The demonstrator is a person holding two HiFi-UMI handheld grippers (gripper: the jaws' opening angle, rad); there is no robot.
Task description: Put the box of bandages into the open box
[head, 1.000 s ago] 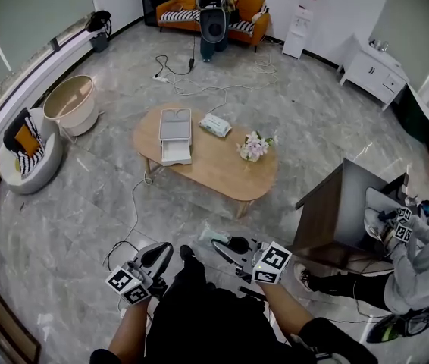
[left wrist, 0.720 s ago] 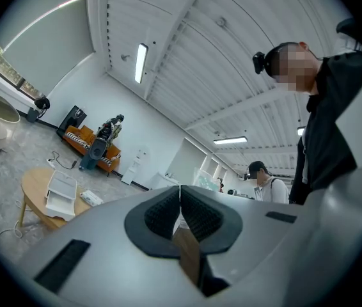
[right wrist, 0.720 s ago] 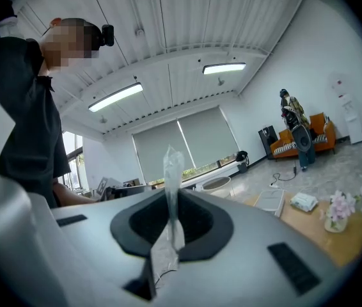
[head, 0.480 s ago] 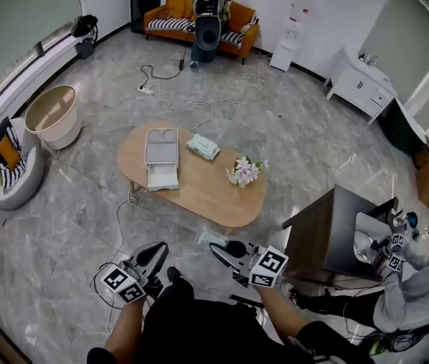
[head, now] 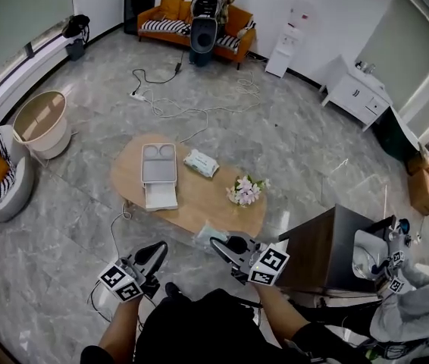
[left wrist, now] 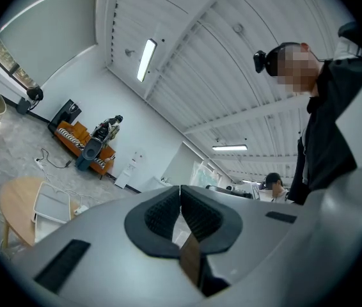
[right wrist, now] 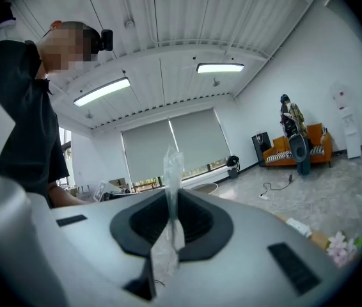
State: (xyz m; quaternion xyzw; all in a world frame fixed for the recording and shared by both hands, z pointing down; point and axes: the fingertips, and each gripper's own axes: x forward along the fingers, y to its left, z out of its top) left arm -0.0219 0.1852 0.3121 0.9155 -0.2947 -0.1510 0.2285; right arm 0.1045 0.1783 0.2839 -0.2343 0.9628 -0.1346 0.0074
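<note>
My right gripper (head: 220, 244) is shut on the clear wrap (right wrist: 171, 171) of a pale packet, the box of bandages (head: 208, 233). The packet hangs just past the jaw tips, above the near edge of the oval wooden table (head: 213, 212). The open box (head: 158, 174), grey-white with its lid folded toward me, lies on the table's left part. My left gripper (head: 152, 255) is held low at the left, pads pressed together with nothing between them (left wrist: 180, 200). The left gripper view shows the open box (left wrist: 52, 206) on the table far off.
A wipes pack (head: 200, 162) and a small bunch of flowers (head: 246, 190) also sit on the table. A dark cabinet (head: 324, 252) stands close at my right, with a seated person (head: 415, 309) beyond it. A cable (head: 116, 230) trails on the floor left of the table.
The table has come nearer to both grippers as I walk toward it. Both grippers keep the same pose, and the right one still holds the packet.
</note>
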